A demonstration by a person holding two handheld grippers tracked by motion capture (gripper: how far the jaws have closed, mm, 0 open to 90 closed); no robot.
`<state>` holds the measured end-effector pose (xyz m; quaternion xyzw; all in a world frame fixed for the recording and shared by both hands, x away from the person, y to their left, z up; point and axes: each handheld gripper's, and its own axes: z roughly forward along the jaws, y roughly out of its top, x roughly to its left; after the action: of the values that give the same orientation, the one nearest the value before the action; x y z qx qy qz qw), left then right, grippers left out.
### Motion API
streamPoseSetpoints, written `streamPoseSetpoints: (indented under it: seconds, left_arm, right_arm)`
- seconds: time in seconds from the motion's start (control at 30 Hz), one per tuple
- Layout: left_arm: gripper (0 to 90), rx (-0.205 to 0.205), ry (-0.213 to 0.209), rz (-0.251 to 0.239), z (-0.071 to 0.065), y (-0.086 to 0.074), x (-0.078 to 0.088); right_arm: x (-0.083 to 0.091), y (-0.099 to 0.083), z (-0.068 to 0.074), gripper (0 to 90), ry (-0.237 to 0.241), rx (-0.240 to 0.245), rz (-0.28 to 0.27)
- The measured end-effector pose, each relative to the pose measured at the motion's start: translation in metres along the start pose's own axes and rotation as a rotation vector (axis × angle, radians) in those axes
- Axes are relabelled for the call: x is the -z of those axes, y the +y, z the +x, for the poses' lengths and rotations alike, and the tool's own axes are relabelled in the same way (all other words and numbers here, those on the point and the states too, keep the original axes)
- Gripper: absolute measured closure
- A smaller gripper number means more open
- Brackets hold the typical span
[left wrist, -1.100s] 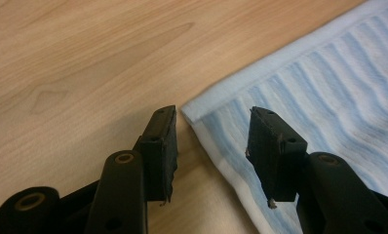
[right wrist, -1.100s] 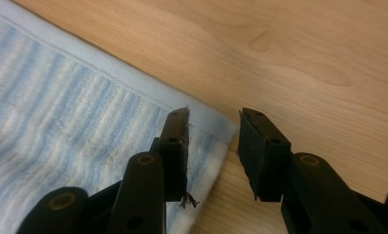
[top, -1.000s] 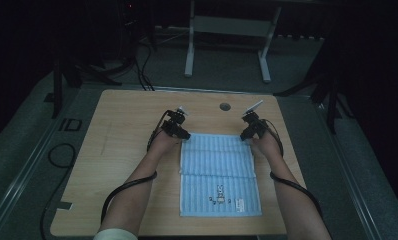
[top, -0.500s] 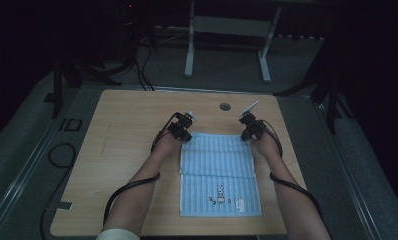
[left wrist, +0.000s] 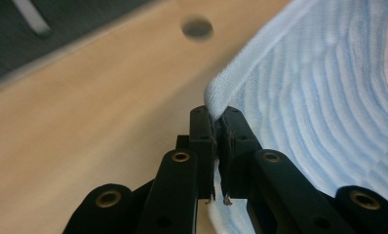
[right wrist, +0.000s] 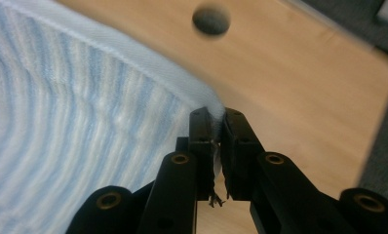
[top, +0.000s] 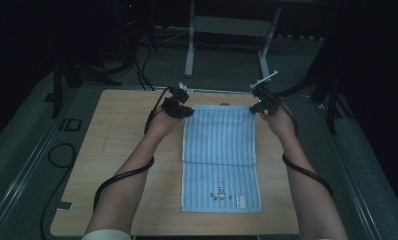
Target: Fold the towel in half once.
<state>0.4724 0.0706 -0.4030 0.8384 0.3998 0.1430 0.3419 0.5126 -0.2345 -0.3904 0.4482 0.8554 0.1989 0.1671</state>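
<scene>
The wooden table point(top: 112, 165) has rounded corners, and its edges run well outside the work on the left and near sides. A broad strip of bare wood lies left of the blue striped towel point(top: 219, 150), a narrower strip lies to its right, and only a thin band of tabletop remains between the towel's far edge and the table's far edge. A small round hole point(right wrist: 211, 19) sits in that band, just beyond the towel's far hem. Past the table's far edge stand the legs of a white frame point(top: 189, 47) on the grey floor, and cables trail across the floor at the far left.

The towel lies lengthwise down the middle of the table, slightly right of centre. Its near half rests flat on the wood, with a crease across the middle and a small printed figure and a label near its near hem. Its far half slopes up off the table to the two far corners. It is pale blue with fine lighter stripes and a white woven border.

The left gripper point(top: 179, 107) is clenched on the towel's far-left corner; in the left gripper view the cloth is pinched between the two black jaws. The right gripper point(top: 262, 102) is clenched on the far-right corner in the same way, with the white border squeezed between its jaws. Both forearms reach in from the near side, one along each side of the towel.
</scene>
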Motion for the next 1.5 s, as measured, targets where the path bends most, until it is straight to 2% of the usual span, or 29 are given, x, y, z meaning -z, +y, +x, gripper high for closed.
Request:
streamPoseSetpoints:
  seconds: [0.03, 0.1, 0.17, 0.2, 0.27, 0.3, 0.37, 0.4, 0.5, 0.53, 0.6, 0.63, 0.67, 0.73, 0.77, 0.8, 0.83, 0.87, 0.9, 0.97, 1.0, 1.03, 1.07, 1.1, 1.2, 1.23, 1.27, 1.37, 1.5]
  left_arm:
    - [84.8, 0.000, 0.000, 0.000, 0.000, 0.000, 0.000]
    - [84.8, -0.022, 0.007, -0.052, -0.003, 0.018, 0.027]
    - [84.7, -0.029, 0.006, -0.064, -0.005, 0.022, 0.034]
    - [84.6, -0.040, 0.003, -0.095, -0.008, 0.027, 0.046]
    - [84.7, -0.052, 0.007, -0.113, -0.010, 0.029, 0.054]
    - [84.6, -0.053, -0.008, -0.127, -0.010, 0.030, 0.061]
    - [84.6, -0.063, 0.002, -0.146, -0.012, 0.028, 0.068]
    - [84.6, -0.063, -0.012, -0.145, -0.013, 0.028, 0.069]
    - [84.5, -0.085, -0.012, -0.147, -0.018, 0.024, 0.075]
    - [84.5, -0.099, -0.045, -0.151, -0.022, 0.018, 0.078]
    - [84.5, -0.127, -0.050, -0.143, -0.029, 0.008, 0.080]
    - [84.5, -0.127, -0.050, -0.143, -0.029, 0.008, 0.080]
    - [84.5, -0.132, -0.075, -0.141, -0.035, -0.005, 0.079]
    - [84.5, -0.138, -0.086, -0.127, -0.039, -0.017, 0.078]
    - [84.5, -0.138, -0.086, -0.127, -0.039, -0.017, 0.078]
    - [84.4, -0.159, -0.115, -0.121, -0.046, -0.032, 0.077]
    - [84.4, -0.159, -0.115, -0.121, -0.046, -0.032, 0.077]
    - [84.4, -0.173, -0.130, -0.117, -0.052, -0.044, 0.075]
    - [84.4, -0.188, -0.161, -0.093, -0.058, -0.058, 0.072]
    - [84.3, -0.203, -0.158, -0.084, -0.061, -0.064, 0.070]
    - [84.3, -0.232, -0.183, -0.058, -0.069, -0.077, 0.067]
    - [84.3, -0.232, -0.183, -0.058, -0.069, -0.077, 0.067]
    - [84.3, -0.245, -0.192, -0.033, -0.074, -0.086, 0.065]
    - [84.3, -0.245, -0.192, -0.033, -0.074, -0.086, 0.065]
    - [84.2, -0.271, -0.235, 0.006, -0.086, -0.107, 0.061]
    - [84.1, -0.271, -0.235, 0.006, -0.086, -0.107, 0.061]
    - [84.1, -0.277, -0.268, 0.030, -0.093, -0.122, 0.057]
    - [84.1, -0.267, -0.300, 0.051, -0.101, -0.144, 0.050]
    - [84.0, -0.259, -0.306, 0.078, -0.106, -0.160, 0.042]
  right_arm:
    - [0.007, 0.004, -0.001, 83.7, -0.009, -0.001, -0.011]
    - [0.028, 0.015, -0.003, 83.7, -0.018, 0.005, -0.048]
    - [0.051, 0.023, -0.003, 83.7, -0.031, 0.016, -0.102]
    - [0.061, 0.025, -0.002, 83.6, -0.024, 0.026, -0.123]
    - [0.067, 0.026, -0.002, 83.6, -0.024, 0.037, -0.136]
    - [0.081, 0.023, -0.001, 83.6, -0.043, 0.056, -0.167]
    - [0.088, 0.020, -0.002, 83.6, -0.039, 0.046, -0.182]
    - [0.092, 0.017, -0.002, 83.5, -0.034, 0.044, -0.198]
    - [0.102, 0.006, 0.003, 83.5, -0.028, 0.063, -0.219]
    - [0.105, 0.000, 0.005, 83.5, -0.024, 0.070, -0.234]
    - [0.108, -0.011, 0.011, 83.5, -0.005, 0.088, -0.251]
    - [0.108, -0.018, 0.014, 83.5, -0.001, 0.099, -0.252]
    - [0.107, -0.025, 0.017, 83.5, 0.005, 0.107, -0.258]
    - [0.103, -0.041, 0.023, 83.4, 0.023, 0.127, -0.242]
    - [0.103, -0.041, 0.023, 83.4, 0.023, 0.127, -0.242]
    - [0.097, -0.061, 0.029, 83.4, 0.046, 0.140, -0.231]
    - [0.097, -0.061, 0.029, 83.4, 0.046, 0.140, -0.231]
    - [0.095, -0.066, 0.030, 83.4, 0.050, 0.144, -0.221]
    - [0.088, -0.088, 0.037, 83.3, 0.072, 0.150, -0.204]
    - [0.082, -0.105, 0.043, 83.3, 0.093, 0.163, -0.186]
    - [0.079, -0.117, 0.047, 83.3, 0.109, 0.159, -0.179]
    - [0.079, -0.117, 0.047, 83.3, 0.109, 0.159, -0.179]
    - [0.073, -0.136, 0.055, 83.0, 0.129, 0.171, -0.167]
    - [0.071, -0.145, 0.060, 83.0, 0.138, 0.172, -0.157]
    - [0.065, -0.168, 0.072, 82.9, 0.163, 0.176, -0.144]
    - [0.063, -0.173, 0.075, 82.9, 0.172, 0.180, -0.135]
    - [0.059, -0.182, 0.079, 82.9, 0.177, 0.188, -0.116]
    - [0.052, -0.198, 0.087, 82.9, 0.202, 0.183, -0.087]
    - [0.043, -0.214, 0.092, 82.9, 0.229, 0.175, -0.066]
